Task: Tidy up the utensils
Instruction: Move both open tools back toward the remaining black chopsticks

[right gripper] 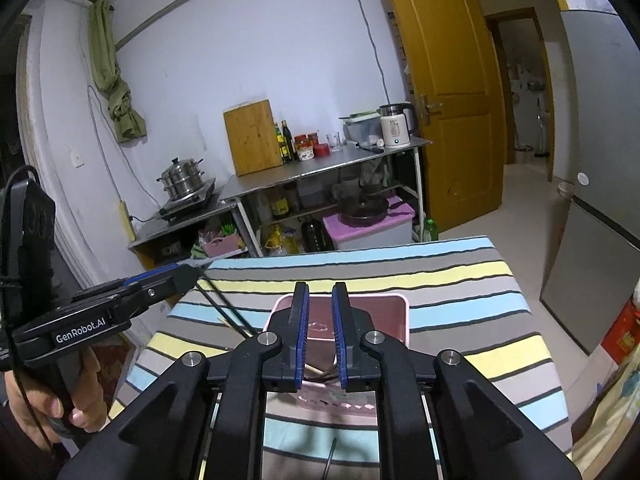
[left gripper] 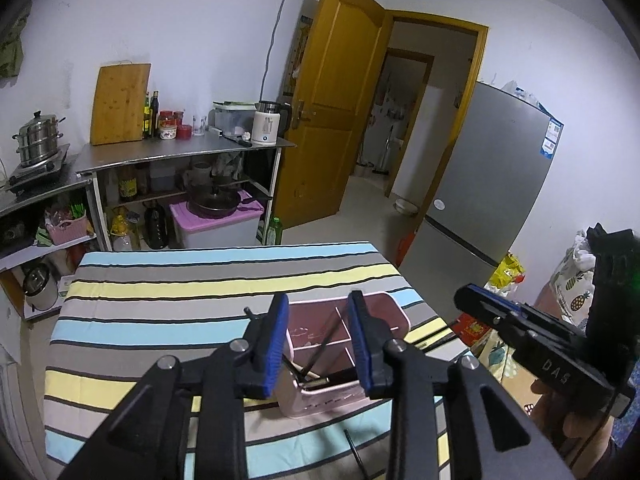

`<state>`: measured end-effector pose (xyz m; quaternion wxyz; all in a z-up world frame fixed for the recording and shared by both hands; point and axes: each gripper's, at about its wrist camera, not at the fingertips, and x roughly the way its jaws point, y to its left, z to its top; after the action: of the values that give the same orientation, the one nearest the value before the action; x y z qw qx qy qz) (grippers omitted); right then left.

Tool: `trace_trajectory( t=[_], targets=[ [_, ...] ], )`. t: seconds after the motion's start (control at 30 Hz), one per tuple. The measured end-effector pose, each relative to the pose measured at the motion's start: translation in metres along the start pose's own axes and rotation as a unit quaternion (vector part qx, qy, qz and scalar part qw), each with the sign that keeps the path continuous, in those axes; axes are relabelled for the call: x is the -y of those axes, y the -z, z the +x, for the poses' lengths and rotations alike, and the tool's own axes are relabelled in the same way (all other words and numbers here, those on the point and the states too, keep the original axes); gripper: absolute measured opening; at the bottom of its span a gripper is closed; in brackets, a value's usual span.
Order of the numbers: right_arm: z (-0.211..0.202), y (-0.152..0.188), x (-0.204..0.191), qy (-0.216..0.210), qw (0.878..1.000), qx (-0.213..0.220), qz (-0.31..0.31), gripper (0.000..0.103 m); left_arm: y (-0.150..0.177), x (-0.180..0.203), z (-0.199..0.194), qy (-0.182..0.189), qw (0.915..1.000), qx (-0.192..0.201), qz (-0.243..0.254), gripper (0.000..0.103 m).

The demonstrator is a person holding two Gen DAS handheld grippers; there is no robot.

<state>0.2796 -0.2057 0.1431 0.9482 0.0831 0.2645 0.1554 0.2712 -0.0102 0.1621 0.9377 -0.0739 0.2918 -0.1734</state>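
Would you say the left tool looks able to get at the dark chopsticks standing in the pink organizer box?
Probably yes: the left tool hangs just above the pink organizer box, fingers parted, and the chopsticks lean up between them with nothing in the way.

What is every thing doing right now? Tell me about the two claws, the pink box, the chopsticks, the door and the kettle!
Left claw: open, above the box, holding nothing.
Right claw: slightly open, holding nothing.
Pink box: upright on the striped cloth, no lid, divided inside.
Chopsticks: leaning inside the box.
Door: swung open.
Kettle: upright on the steel counter, lid shut.
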Motion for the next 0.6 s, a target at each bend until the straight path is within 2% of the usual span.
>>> trace_trajectory(
  t=[0.23, 0.6],
  targets=[
    [-0.039, 0.009, -0.004, -0.006, 1.000, 0.014, -0.002, 0.012, 0.019, 0.001, -0.032, 0.004, 0.9999, 0.012, -0.004, 0.034],
    [-0.098, 0.042, -0.006, -0.004, 1.000, 0.031, -0.007, 0.012, 0.079, 0.006, -0.072, 0.015, 0.9994, 0.011, -0.028, 0.034]
  ],
)
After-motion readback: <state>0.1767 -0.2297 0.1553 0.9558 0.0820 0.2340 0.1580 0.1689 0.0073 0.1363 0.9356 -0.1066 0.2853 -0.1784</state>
